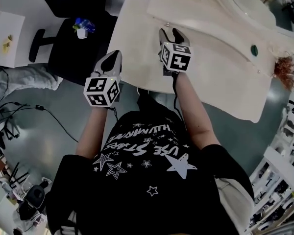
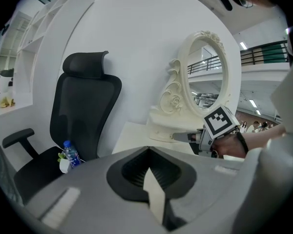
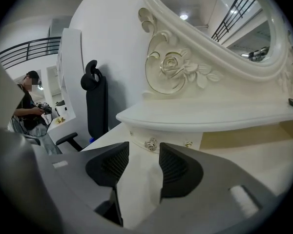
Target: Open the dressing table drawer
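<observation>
The cream dressing table (image 1: 137, 48) fills the top of the head view, with its oval mirror (image 3: 219, 23) above a curved shelf. Under that shelf sits a small drawer front (image 3: 168, 139) carrying a metal rose-shaped knob (image 3: 150, 144), with a second knob (image 3: 188, 144) to its right. My right gripper (image 1: 169, 33) is open over the tabletop. Its jaws point straight at the first knob (image 1: 167, 23), a short way in front of it and apart from it. My left gripper (image 1: 116, 54) hangs shut and holds nothing, off the table's left edge.
A black office chair (image 1: 78, 43) stands left of the table with a small water bottle (image 2: 71, 152) on its seat. A green object (image 1: 254, 49) and a reddish tuft (image 1: 284, 70) lie at the table's right end. A person (image 3: 29, 111) stands far left.
</observation>
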`<state>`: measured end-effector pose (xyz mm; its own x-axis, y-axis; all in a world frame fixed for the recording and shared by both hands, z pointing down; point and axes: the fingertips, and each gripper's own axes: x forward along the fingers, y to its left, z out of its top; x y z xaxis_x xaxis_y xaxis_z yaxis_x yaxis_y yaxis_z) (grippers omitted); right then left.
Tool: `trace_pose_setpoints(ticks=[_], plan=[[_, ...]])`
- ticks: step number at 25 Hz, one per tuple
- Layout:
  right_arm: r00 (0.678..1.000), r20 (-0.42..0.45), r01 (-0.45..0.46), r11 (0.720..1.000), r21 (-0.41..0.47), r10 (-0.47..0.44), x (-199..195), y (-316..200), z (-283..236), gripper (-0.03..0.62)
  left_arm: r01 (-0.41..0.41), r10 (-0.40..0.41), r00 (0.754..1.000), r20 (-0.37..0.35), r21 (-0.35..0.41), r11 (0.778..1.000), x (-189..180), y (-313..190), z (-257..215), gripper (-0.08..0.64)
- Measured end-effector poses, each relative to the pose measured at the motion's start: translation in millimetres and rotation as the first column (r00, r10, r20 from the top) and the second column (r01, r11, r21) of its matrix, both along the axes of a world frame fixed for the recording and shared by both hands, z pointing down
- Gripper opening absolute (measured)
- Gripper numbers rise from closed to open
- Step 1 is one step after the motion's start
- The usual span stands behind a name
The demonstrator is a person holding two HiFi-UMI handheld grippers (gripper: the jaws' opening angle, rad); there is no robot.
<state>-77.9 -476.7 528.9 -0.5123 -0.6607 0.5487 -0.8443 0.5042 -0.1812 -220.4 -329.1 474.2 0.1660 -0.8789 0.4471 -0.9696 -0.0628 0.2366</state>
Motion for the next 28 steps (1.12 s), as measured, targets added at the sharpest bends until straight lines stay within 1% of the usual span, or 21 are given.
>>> trace_pose_setpoints(ticks=[5, 11, 15, 17, 21, 28], plan=[[0.999, -0.044, -0.015, 1.0, -0.01, 0.014, -7, -12, 17, 0.206, 0.006, -0.006, 1.0, -0.009, -0.027, 1.0, -8, -3, 14, 0.002], [0.998, -0.066, -0.022, 0.999, -0.025, 0.02, -10, -21, 30, 0.187, 0.009, -0.009, 1.0, -0.003, -0.037, 0.999, -13, -10, 19, 0.002], [0.997, -0.066, -0.034, 0.999, -0.016, 0.033, -8, -27, 31, 0.13, -0.005, 0.006, 1.0, 0.011, -0.042, 0.999, -10, -13, 19, 0.002], [0.997, -0.063, -0.035, 0.999, -0.016, 0.034, -9, -28, 30, 0.121, -0.009, 0.01, 1.0, 0.021, -0.048, 0.999, -11, -13, 17, 0.002], [0.997, -0.068, -0.028, 1.0, -0.005, 0.027, -10, -28, 31, 0.118, 0.003, -0.002, 0.999, 0.033, -0.052, 0.999, -15, -9, 16, 0.002], [0.997, -0.075, -0.015, 1.0, -0.019, 0.013, -9, -14, 32, 0.118, 0.015, -0.013, 0.999, 0.04, -0.045, 0.999, -15, 2, 15, 0.002]])
